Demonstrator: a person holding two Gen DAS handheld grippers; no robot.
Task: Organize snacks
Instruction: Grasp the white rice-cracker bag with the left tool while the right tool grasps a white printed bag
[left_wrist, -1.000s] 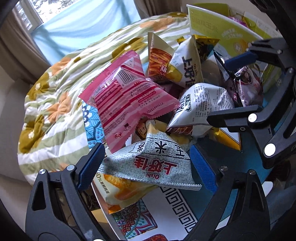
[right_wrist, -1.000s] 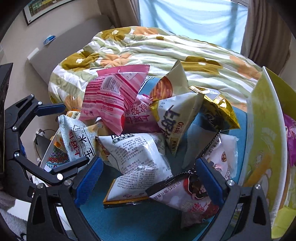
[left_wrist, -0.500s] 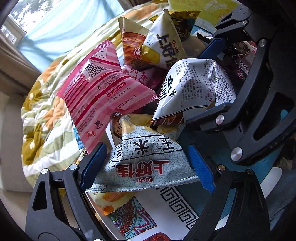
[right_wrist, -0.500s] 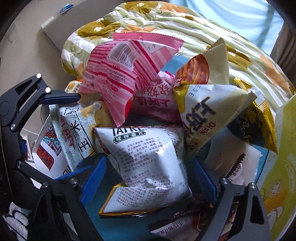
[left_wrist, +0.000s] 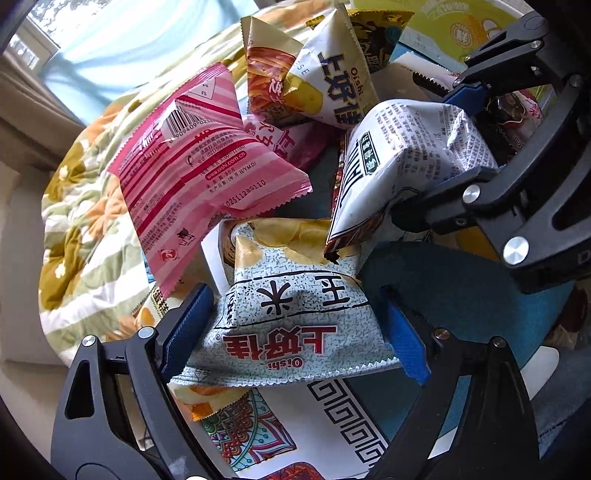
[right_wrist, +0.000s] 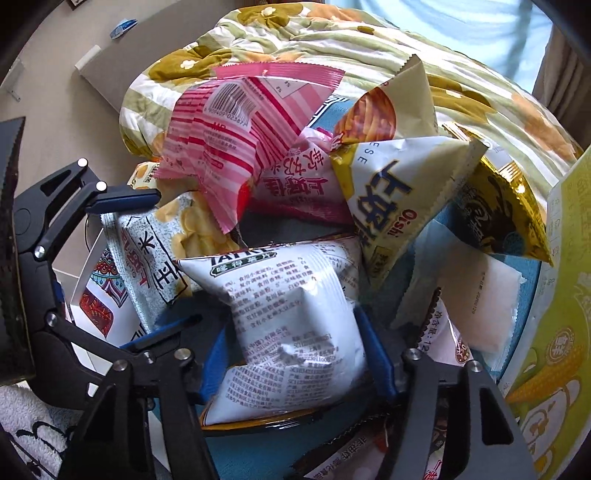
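Snack packets lie heaped on a blue-topped surface (right_wrist: 461, 428) beside a flowered quilt (right_wrist: 369, 48), nothing in the heap yet sorted. The left gripper (left_wrist: 295, 325) has its blue pads set wide on either side of the speckled grey Oishi bag (left_wrist: 291, 325); the left pad (left_wrist: 188, 325) appears to touch the bag's edge, but whether the jaws have begun to squeeze cannot be told (no visible crumpling at the sides). The right gripper (right_wrist: 291, 354) straddles the white printed bag (right_wrist: 291, 325), its pads close against both flanks; contact looks likely, though a firm clamp cannot be confirmed from either view. Both bags rest low at the near edge of the pile, the white one overlapping the speckled one's upper corner in the left wrist view. Behind them stand the pink striped packet (right_wrist: 229, 140), the yellow-and-white Oishi pyramid bag (right_wrist: 399, 206), a smaller pink bag (right_wrist: 295, 184) and a gold-and-black packet (right_wrist: 498, 218); a yellow-green carton (right_wrist: 561, 295) rises at the right edge, perhaps the container intended. By this evidence the task is at its opening stage: two packets are being addressed, none shown placed, and the remaining heap is still to be cleared.
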